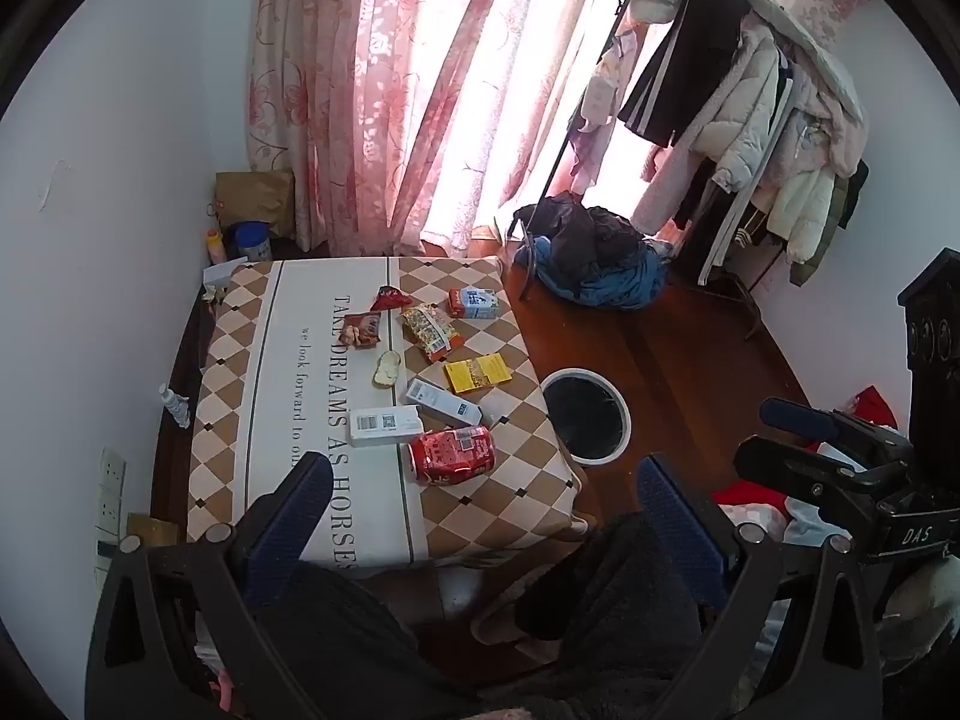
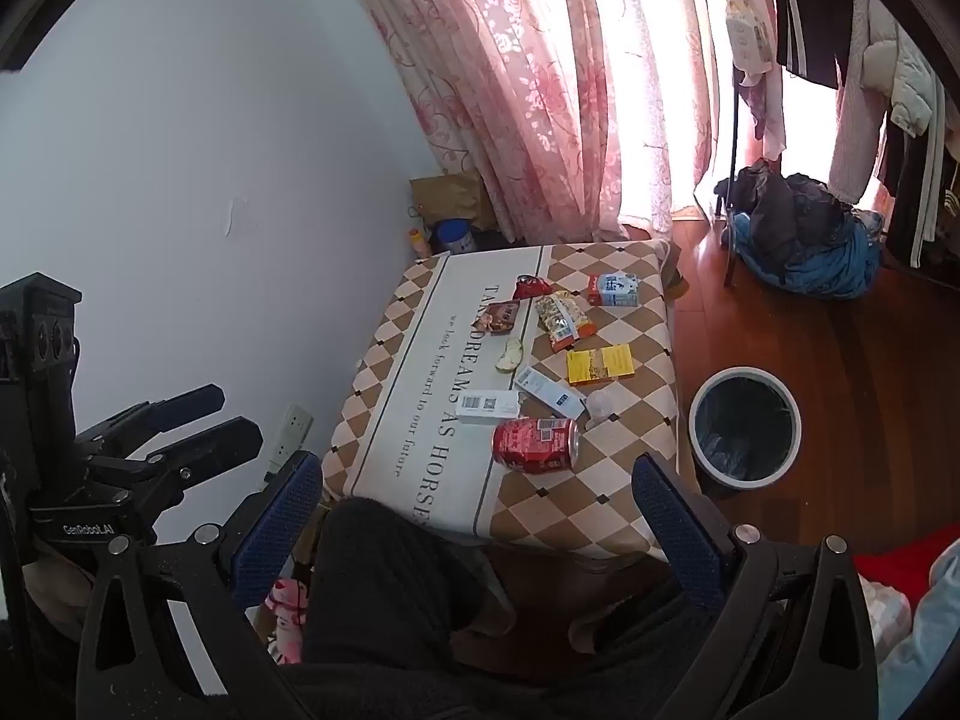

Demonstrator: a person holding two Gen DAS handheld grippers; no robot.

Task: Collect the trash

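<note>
Red aluminium marks the nearest piece of trash: a dented can [image 1: 451,455] lying on its side on the checked tablecloth [image 1: 516,498], with cartons, wrappers and a yellow packet [image 1: 477,373] scattered beyond it. Both the left gripper [image 1: 480,498] and the right gripper [image 2: 480,498] are held wide apart and empty, above the near table edge. The lined bin [image 2: 745,433] stands on the floor just beside the table. The can is best pinched across its body, which appears crushed, then carried over the bin's rim before release.
</note>
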